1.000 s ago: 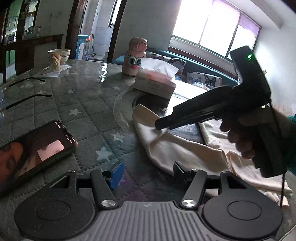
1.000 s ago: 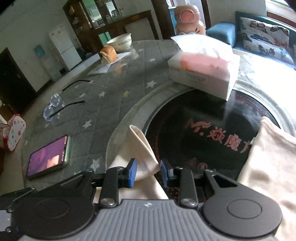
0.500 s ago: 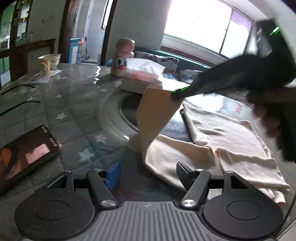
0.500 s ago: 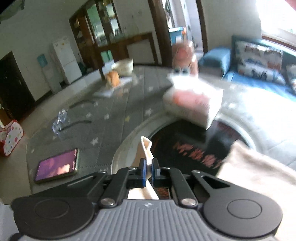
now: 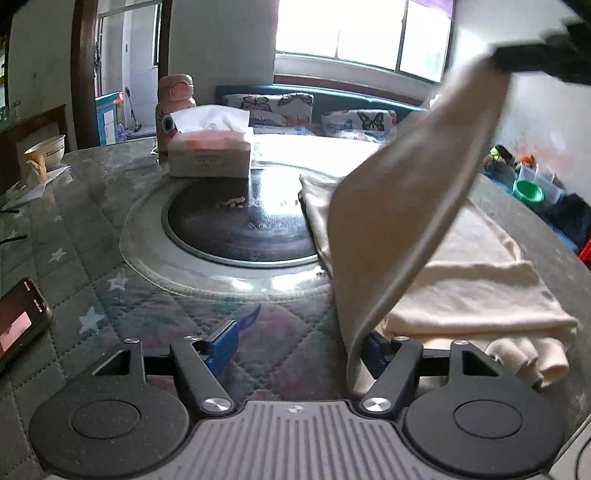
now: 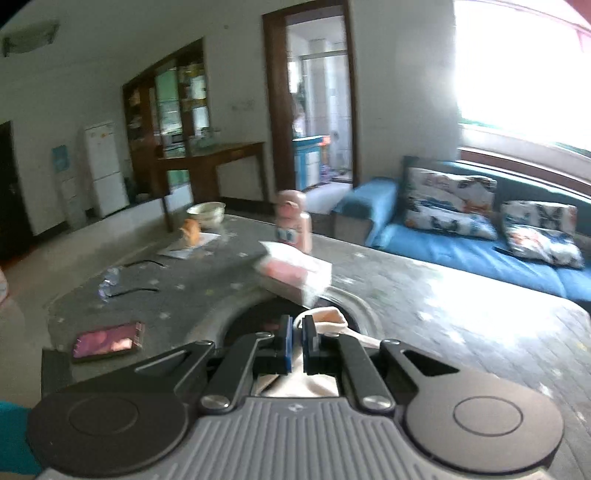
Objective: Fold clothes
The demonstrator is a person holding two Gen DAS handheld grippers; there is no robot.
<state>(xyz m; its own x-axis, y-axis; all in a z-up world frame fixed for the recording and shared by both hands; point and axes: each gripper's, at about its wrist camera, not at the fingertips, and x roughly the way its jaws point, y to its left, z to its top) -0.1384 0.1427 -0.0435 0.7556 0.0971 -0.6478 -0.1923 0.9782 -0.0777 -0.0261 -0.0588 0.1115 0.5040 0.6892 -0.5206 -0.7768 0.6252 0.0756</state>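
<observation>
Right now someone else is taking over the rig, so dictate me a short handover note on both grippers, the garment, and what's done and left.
Right gripper: shut on a corner of the cream-coloured cloth garment, lifted high above the table.
Left gripper: open, low over the grey star-patterned quilted table cover; the raised flap hangs beside its right finger, not gripped.
Garment: the rest lies bunched on the table's right, partly over the round black glass plate.
Done: one edge raised for a fold.
Left: lay that flap across, smooth it, finish the remaining folds.

Blown-out daylight from the window (image 5: 364,31), tabletop (image 6: 461,306) glare, motion blur, fisheye-bent edges.
</observation>
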